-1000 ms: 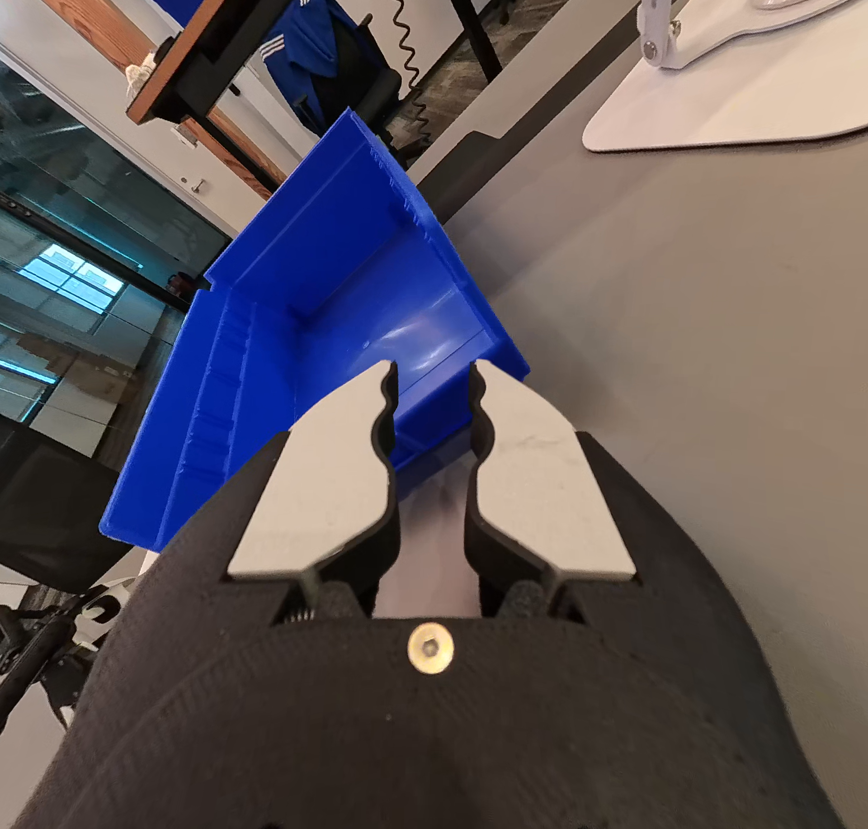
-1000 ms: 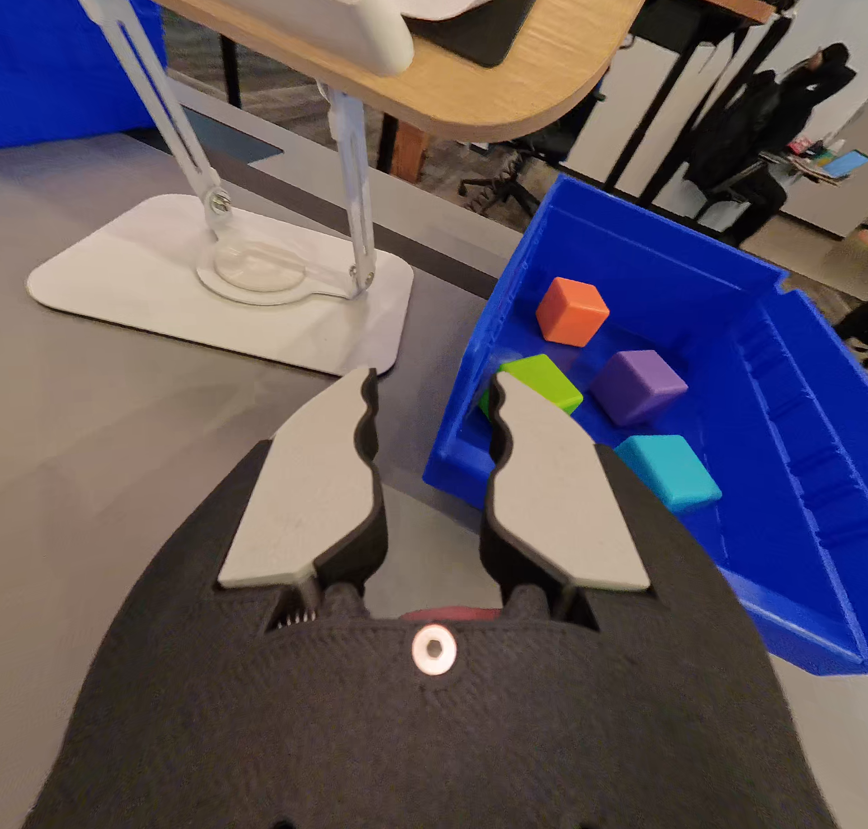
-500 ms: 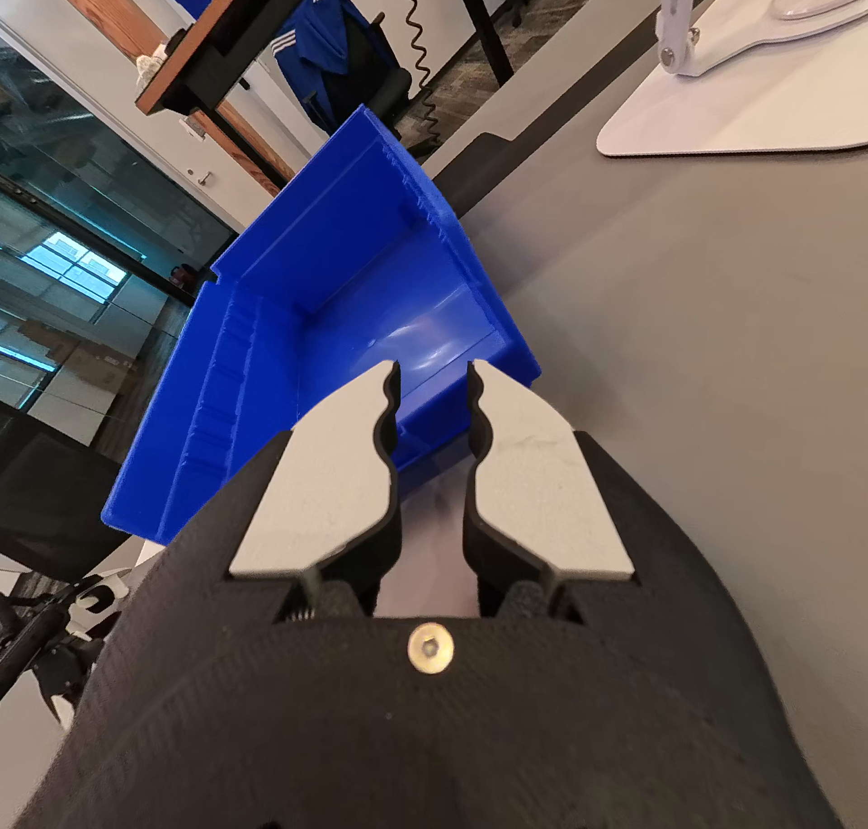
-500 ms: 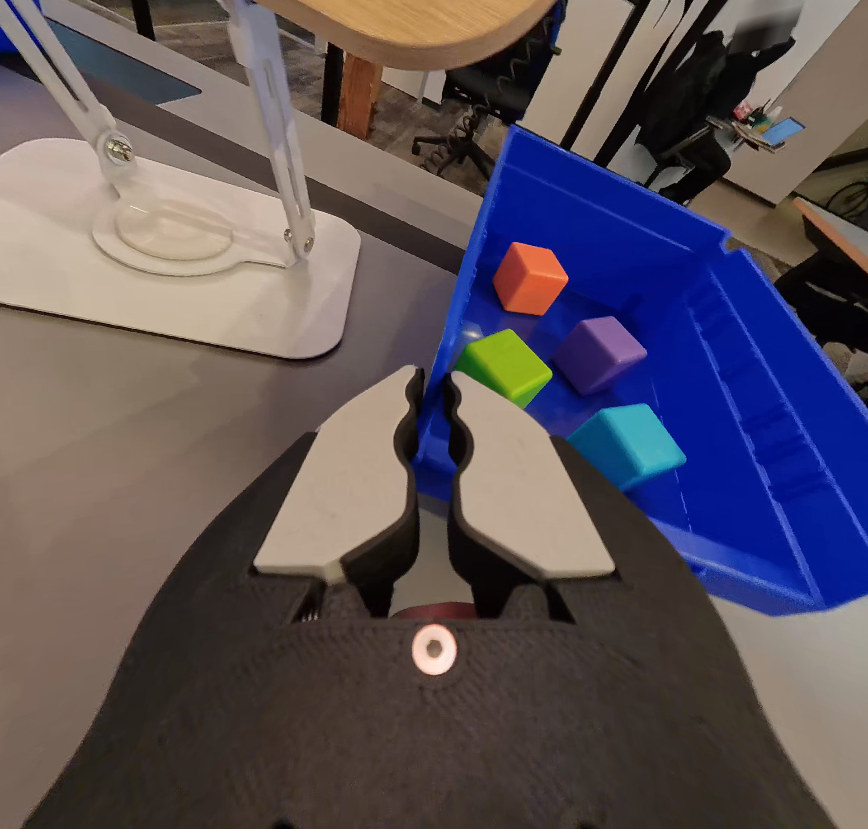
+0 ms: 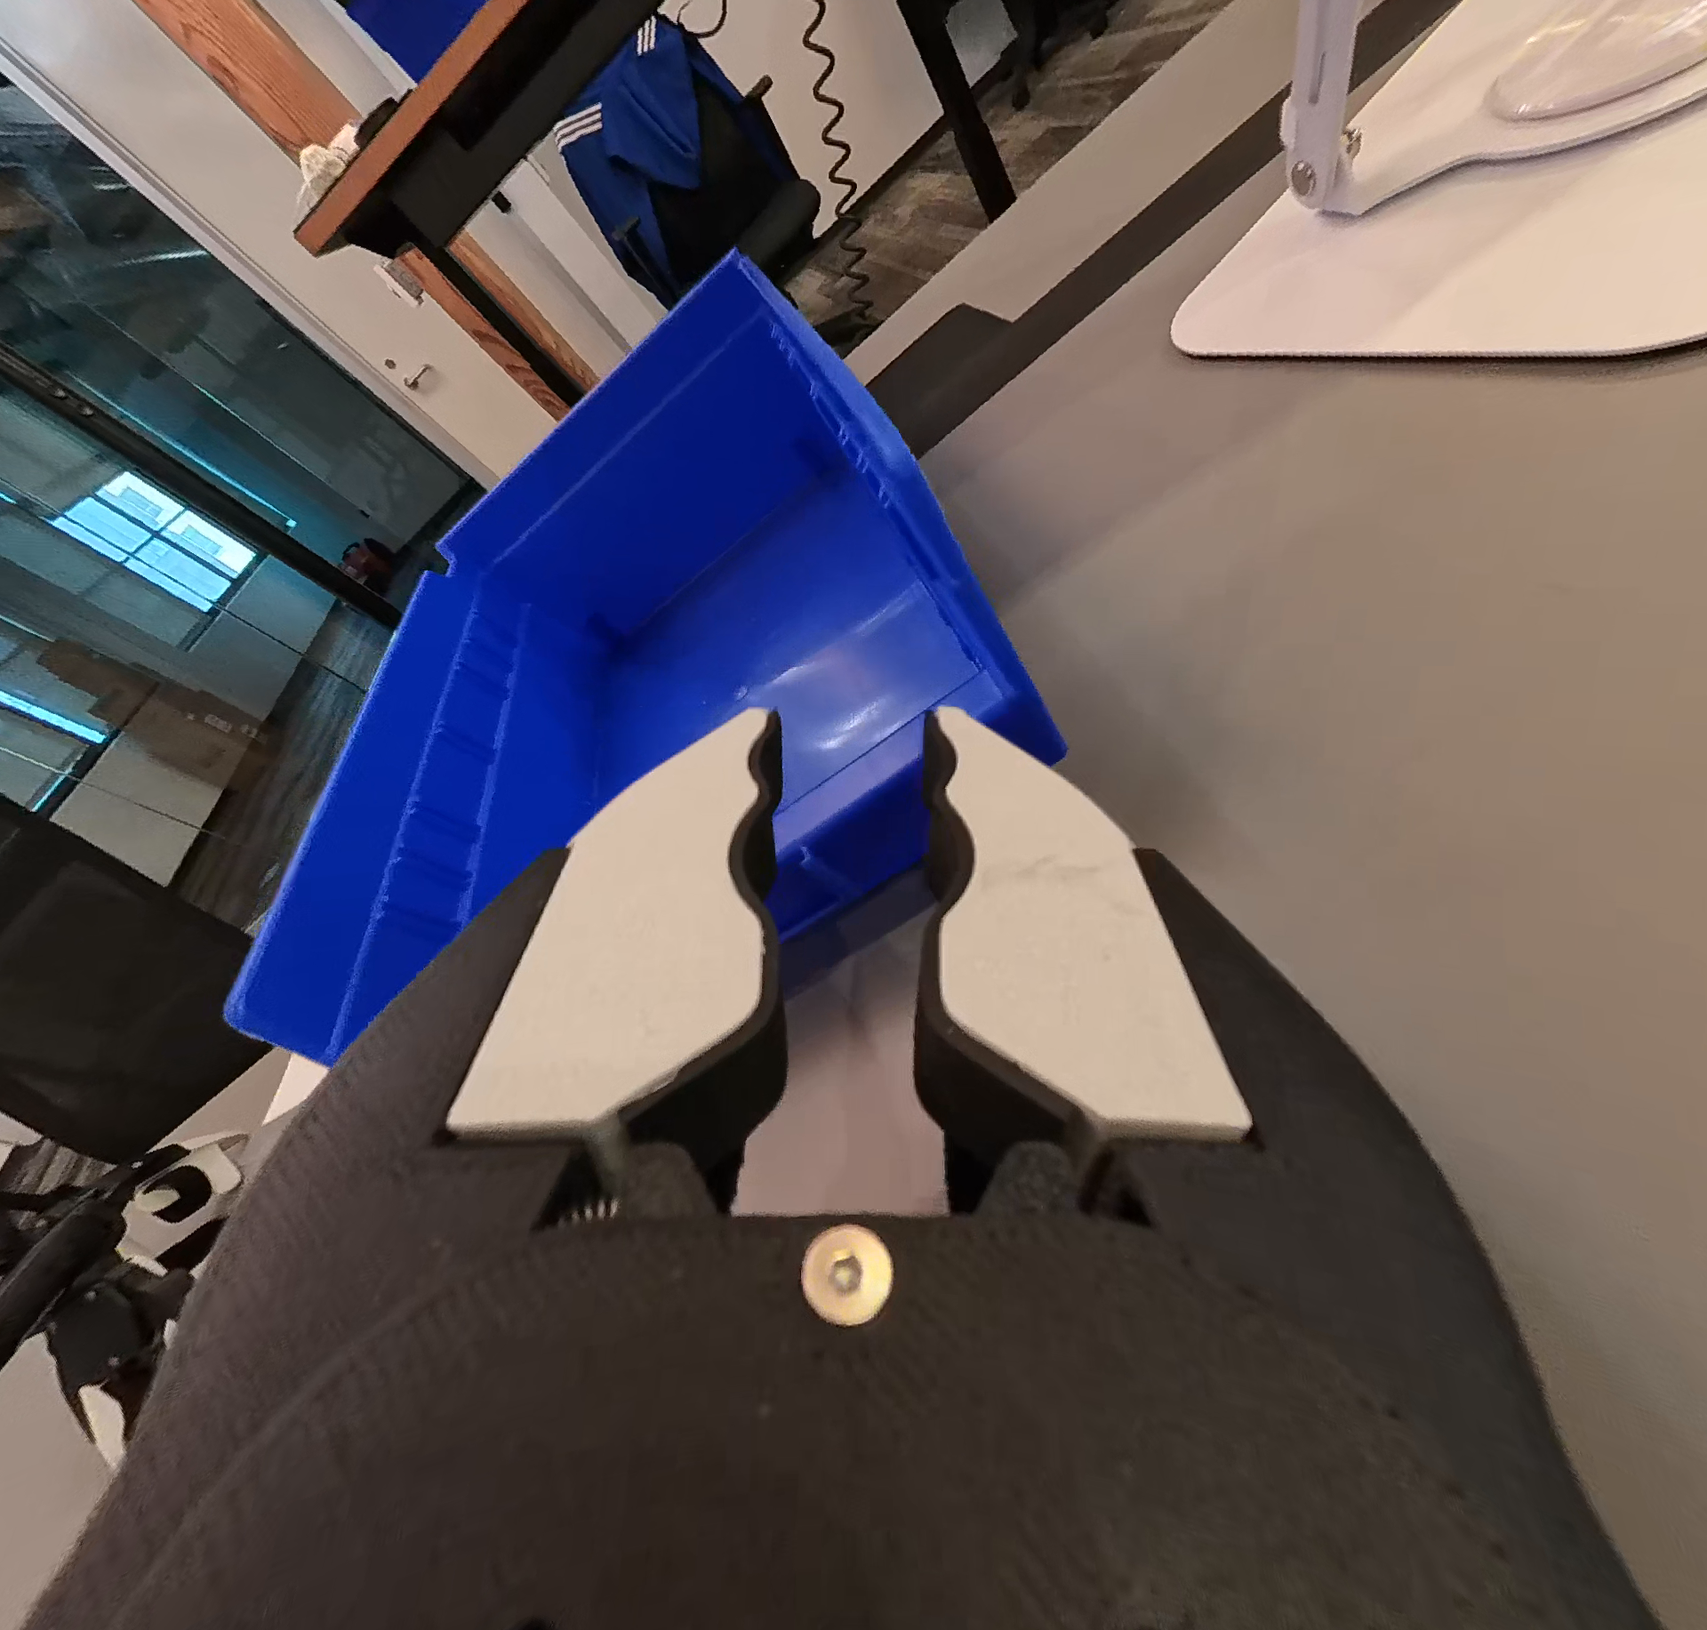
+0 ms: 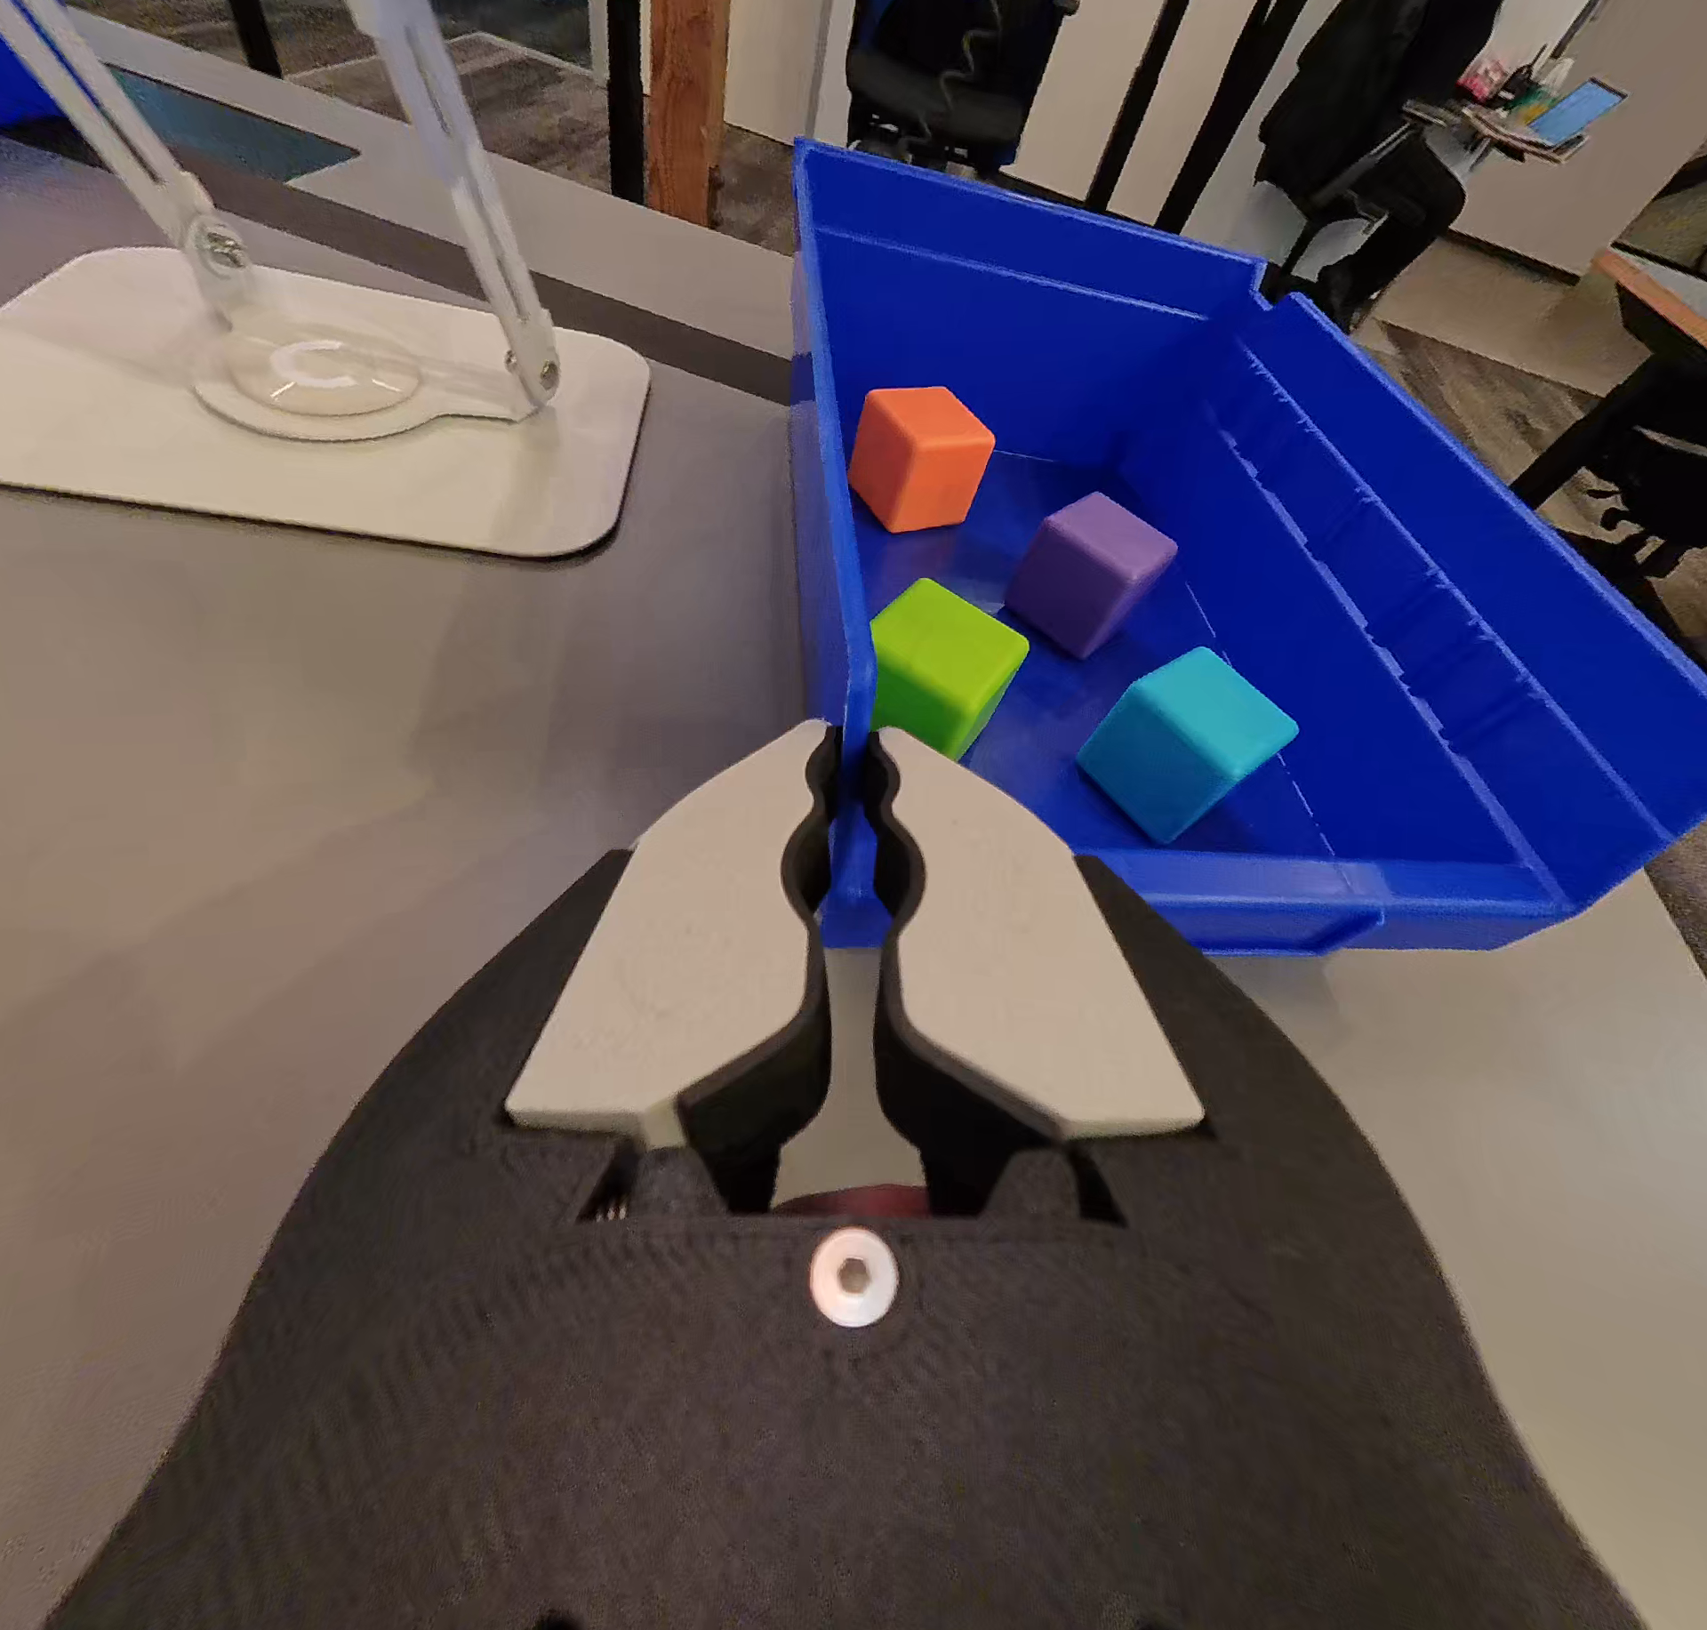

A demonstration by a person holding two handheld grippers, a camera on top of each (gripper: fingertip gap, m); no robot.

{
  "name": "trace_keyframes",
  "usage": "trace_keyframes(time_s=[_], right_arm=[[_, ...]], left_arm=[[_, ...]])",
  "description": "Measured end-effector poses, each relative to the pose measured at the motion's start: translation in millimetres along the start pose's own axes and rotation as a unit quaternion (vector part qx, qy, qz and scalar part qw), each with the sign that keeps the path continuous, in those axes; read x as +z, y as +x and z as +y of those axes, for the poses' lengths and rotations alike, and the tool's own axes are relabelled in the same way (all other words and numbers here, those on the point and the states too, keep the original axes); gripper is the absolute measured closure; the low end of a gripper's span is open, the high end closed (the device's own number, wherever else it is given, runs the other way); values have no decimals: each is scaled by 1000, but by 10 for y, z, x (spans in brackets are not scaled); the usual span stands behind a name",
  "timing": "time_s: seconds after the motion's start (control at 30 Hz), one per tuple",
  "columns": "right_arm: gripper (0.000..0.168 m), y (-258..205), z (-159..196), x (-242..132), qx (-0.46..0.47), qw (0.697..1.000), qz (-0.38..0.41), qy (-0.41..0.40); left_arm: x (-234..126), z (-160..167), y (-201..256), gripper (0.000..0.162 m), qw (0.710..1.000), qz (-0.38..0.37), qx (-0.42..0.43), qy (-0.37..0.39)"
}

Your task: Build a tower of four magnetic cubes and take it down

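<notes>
Blue plastic fills the middle of the left wrist view: a storage bin (image 5: 702, 625) lying on a grey worktop (image 5: 1386, 754), seen from one end at a steep tilt. The left tool (image 5: 852, 736) hovers before that end with its two grey fingers spread and nothing between them. No cubes show from this angle; whether the bin wall hides them cannot be told. A white stand base (image 5: 1478, 274) lies farther along the worktop, well apart from the bin. In the right wrist view, the same bin (image 6: 1386, 569) lies open, and all four magnetic cubes sit loose on its floor, apart from one another: an orange cube (image 6: 919, 458) at the far end, a purple cube (image 6: 1090, 569) near the middle, a green cube (image 6: 942, 662) against the near side wall, and a teal cube (image 6: 1187, 740) tilted towards the near end. The right tool (image 6: 854, 740) has its fingers drawn almost together, straddling the thin top edge of the bin's side wall at the near corner, seemingly pinching it. No tower has been started, so the build appears to lie wholly ahead. The likely risks: a pull on the pinched wall could tip or slide the bin and tumble the cubes, and cubes brought near one another may snap together crookedly.
</notes>
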State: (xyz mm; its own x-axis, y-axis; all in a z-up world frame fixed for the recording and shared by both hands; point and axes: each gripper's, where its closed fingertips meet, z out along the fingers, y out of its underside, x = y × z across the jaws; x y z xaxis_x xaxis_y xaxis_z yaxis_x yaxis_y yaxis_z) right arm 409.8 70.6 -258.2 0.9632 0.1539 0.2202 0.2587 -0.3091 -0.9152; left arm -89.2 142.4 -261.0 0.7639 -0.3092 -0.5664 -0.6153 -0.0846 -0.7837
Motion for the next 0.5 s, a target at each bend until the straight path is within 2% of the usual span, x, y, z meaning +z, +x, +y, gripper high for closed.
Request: trace_keyframes(time_s=[0.17, 0.27, 0.5], right_arm=[[164, -113, 72, -265, 7, 1000, -22, 1], [164, -160, 122, -436, 6, 1000, -25, 5], [164, -304, 226, -810, 4, 999, -47, 8]], left_arm=[[-146, -235, 145, 130, 999, 24, -7, 43], [-204, -430, 379, 126, 996, 61, 4, 62], [-402, -1191, 1383, 125, 970, 165, 114, 137]])
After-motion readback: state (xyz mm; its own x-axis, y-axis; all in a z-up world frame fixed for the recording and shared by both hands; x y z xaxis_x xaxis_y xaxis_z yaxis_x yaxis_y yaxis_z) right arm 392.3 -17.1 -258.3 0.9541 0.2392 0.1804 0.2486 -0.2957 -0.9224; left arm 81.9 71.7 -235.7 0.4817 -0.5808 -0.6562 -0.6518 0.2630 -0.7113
